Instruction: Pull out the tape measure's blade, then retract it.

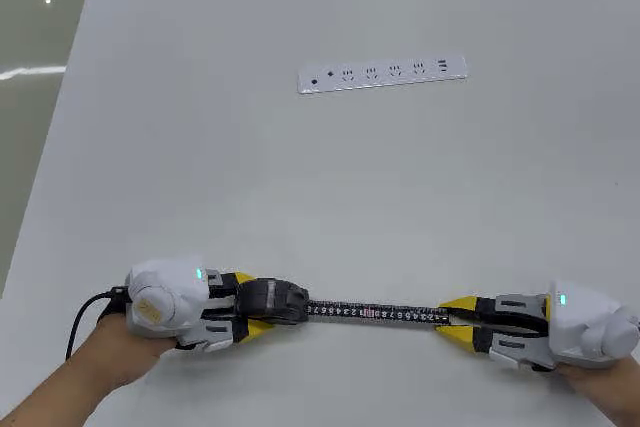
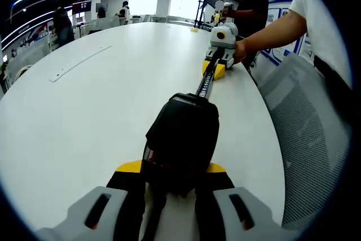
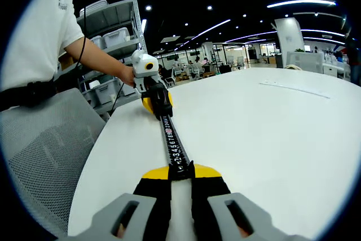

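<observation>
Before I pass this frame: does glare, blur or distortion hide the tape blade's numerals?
Head view: even light, sharp, blade numerals tiny. Left gripper view: fisheye curves the table, windows blown out, dark case lacks detail. Right gripper view: numerals legible near the jaws, no glare on them.

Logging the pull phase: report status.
Left gripper shut on tape measure case. Right gripper shut on blade end. Blade drawn out. Power strip well clear.
</observation>
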`<state>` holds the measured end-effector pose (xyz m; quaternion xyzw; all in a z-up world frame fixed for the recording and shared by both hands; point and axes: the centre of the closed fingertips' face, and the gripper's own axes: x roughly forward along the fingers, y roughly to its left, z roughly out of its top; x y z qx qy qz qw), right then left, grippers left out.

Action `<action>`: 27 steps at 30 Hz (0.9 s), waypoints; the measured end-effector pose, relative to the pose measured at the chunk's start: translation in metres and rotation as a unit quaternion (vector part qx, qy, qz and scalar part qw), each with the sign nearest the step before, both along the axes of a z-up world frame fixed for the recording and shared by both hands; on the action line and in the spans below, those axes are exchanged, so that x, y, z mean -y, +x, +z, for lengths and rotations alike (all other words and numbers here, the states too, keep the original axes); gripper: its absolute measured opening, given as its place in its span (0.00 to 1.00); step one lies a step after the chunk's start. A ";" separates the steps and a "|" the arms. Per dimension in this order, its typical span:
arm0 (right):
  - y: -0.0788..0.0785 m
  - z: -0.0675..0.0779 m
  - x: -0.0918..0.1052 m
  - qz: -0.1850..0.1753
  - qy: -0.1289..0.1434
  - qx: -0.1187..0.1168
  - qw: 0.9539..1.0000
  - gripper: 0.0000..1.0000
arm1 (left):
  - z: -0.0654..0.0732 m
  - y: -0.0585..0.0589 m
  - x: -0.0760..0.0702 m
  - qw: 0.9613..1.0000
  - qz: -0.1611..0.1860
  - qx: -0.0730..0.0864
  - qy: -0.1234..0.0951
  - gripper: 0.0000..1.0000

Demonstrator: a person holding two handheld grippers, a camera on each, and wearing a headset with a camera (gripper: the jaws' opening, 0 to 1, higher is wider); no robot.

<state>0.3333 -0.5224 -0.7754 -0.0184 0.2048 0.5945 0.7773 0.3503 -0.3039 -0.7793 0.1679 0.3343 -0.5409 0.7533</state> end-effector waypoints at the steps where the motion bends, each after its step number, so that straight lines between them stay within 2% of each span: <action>1: 0.000 0.000 0.001 -0.001 0.000 0.000 1.000 0.10 | 0.000 0.000 0.000 1.000 0.000 0.000 0.000 0.30; 27: -0.002 0.002 0.019 -0.012 0.000 0.000 1.000 0.10 | 0.000 0.000 0.000 1.000 0.000 0.000 0.001 0.30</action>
